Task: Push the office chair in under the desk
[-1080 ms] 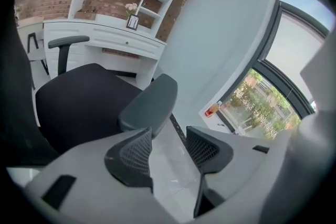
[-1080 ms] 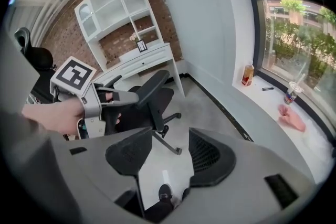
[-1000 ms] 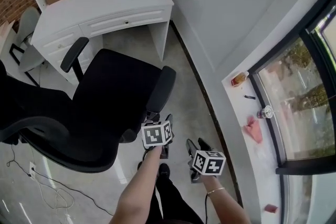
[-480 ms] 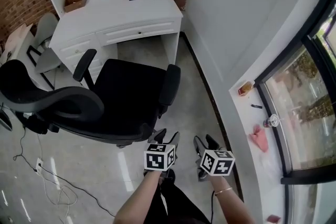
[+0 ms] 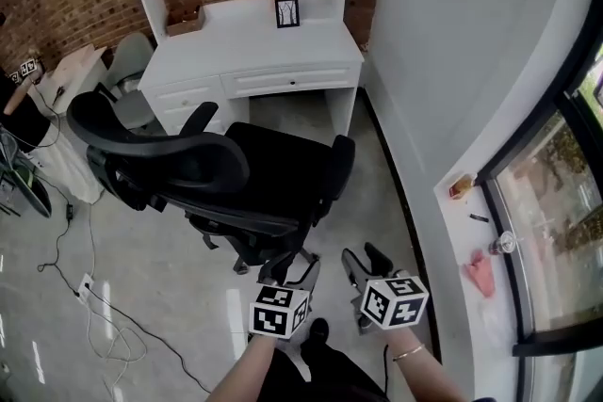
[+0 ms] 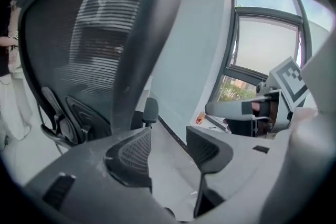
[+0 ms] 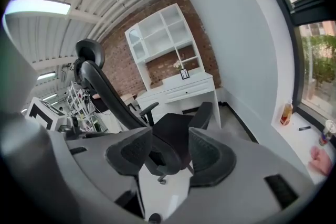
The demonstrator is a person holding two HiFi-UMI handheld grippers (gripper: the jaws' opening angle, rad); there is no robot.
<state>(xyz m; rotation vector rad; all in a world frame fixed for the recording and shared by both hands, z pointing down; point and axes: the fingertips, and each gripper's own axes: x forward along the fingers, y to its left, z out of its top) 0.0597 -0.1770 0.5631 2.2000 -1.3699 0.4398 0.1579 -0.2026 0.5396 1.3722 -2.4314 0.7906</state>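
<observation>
The black office chair (image 5: 283, 184) stands on the pale floor in front of the white desk (image 5: 264, 52), its mesh backrest (image 5: 160, 155) to the left and its seat toward the desk opening. My left gripper (image 5: 294, 270) hovers open just behind the chair base, touching nothing. Beside it my right gripper (image 5: 364, 259) is open too. In the left gripper view the backrest (image 6: 89, 50) fills the left side, close by, and the left gripper (image 6: 168, 144) holds nothing. The right gripper view has the right gripper (image 7: 170, 152) empty, with the chair (image 7: 173, 131) and desk (image 7: 178, 89) beyond it.
A white wall runs along the right, with a window sill (image 5: 452, 212) carrying small items. A grey chair (image 5: 132, 80) and a cluttered table stand left of the desk. Cables (image 5: 94, 297) trail on the floor at the left. A picture frame (image 5: 287, 11) sits on the desk.
The chair has turned and now lies farther ahead of me, its backrest swung from the near left up into full view. Both grippers have dropped lower in the view and stayed open.
</observation>
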